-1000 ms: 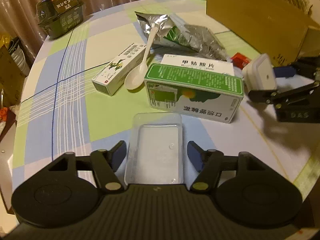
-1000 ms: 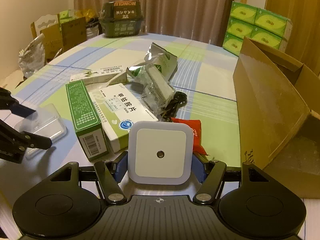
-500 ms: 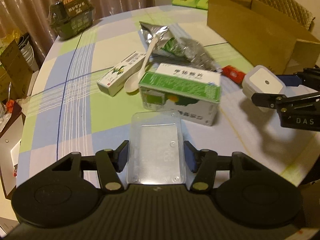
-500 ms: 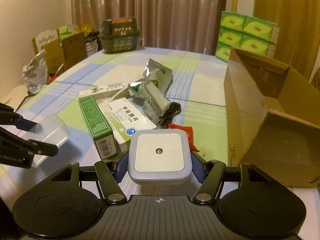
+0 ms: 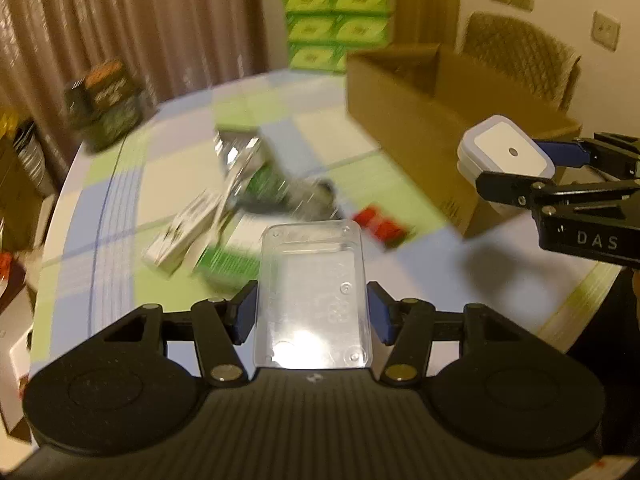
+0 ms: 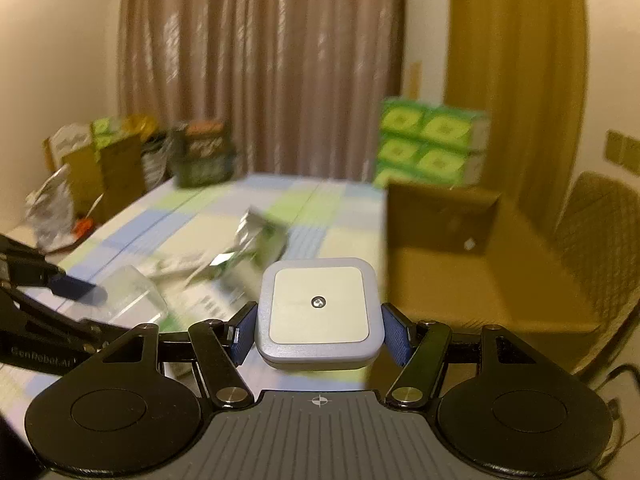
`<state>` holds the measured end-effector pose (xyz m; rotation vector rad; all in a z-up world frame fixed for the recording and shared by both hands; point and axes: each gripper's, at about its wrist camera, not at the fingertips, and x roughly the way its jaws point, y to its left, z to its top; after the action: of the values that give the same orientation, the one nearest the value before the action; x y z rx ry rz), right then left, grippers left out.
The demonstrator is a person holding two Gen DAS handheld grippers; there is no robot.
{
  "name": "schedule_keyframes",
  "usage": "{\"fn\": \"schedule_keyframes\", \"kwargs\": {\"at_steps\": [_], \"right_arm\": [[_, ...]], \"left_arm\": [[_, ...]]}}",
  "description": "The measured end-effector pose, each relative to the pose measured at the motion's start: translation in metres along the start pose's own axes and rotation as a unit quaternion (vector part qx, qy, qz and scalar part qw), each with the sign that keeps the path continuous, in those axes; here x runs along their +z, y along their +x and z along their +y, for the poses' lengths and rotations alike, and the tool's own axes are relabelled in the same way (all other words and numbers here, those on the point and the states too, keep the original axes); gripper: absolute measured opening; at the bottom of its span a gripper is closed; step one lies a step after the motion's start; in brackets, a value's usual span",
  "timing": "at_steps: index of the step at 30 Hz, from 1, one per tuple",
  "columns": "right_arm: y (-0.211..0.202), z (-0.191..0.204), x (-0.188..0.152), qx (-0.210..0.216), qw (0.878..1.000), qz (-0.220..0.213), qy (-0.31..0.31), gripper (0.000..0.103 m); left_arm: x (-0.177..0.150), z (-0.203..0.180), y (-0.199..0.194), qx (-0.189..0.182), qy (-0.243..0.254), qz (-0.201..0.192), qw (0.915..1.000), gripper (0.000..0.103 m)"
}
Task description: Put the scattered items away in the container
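The left gripper point(image 5: 312, 312) pinches a clear plastic tray point(image 5: 312, 292) in its jaws above the counter point(image 5: 120, 208). The right gripper point(image 6: 319, 332) clamps a square white night light point(image 6: 319, 308) beside the open cardboard box point(image 6: 460, 264); the leftover packets look blurred.

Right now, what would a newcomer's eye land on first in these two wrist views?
First, the loads: the left gripper is shut on a clear plastic box, and the right gripper is shut on a white square night light, both above the checked tablecloth. Next, the open cardboard box on the table's right side, with blurred packets heaped left of it.
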<state>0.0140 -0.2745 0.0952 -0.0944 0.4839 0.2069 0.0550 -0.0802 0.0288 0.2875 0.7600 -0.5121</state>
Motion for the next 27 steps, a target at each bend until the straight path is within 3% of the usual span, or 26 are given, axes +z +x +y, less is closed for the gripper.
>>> {"fn": "schedule_keyframes", "kwargs": {"at_steps": [6,15,27], "right_arm": [[-0.008,-0.050,0.026,-0.048,0.998,-0.026,0.018,0.062],[0.006,-0.121,0.040,-0.090,0.995,-0.016,0.037,0.062],[0.030,-0.165,0.027,-0.103,0.993,0.005,0.064,0.062]], "left_arm": [[0.051,-0.039,0.008,-0.036,0.013,-0.041,0.9984,0.052],[0.116,-0.091,0.041,-0.083,0.023,-0.064,0.9942,0.052],[0.148,-0.122,0.097,-0.113,0.018,-0.051,0.9921,0.052]]}}
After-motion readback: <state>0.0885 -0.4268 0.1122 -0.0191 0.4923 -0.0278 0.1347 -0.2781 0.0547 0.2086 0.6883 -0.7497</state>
